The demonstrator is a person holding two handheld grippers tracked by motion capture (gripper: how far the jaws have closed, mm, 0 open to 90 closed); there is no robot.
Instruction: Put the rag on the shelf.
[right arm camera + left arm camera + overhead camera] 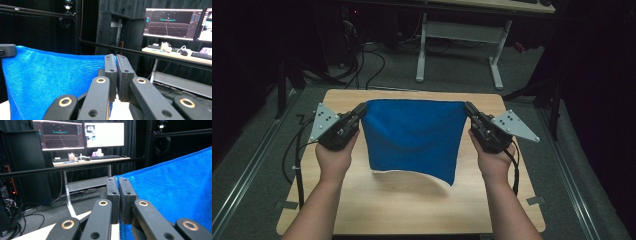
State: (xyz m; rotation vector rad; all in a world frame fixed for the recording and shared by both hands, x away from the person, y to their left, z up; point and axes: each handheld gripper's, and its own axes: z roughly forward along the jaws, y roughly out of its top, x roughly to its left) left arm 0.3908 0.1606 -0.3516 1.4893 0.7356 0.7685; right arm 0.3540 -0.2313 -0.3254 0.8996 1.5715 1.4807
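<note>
No words can be read anywhere. The left tongs (360, 109) pinch one top corner of the blue cloth (414, 135), the right tongs (468, 109) pinch the other. The cloth hangs stretched above the wooden counter (412, 205).

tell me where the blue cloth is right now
In the high view the blue cloth hangs above the table, stretched between the left claw and right claw.
</note>
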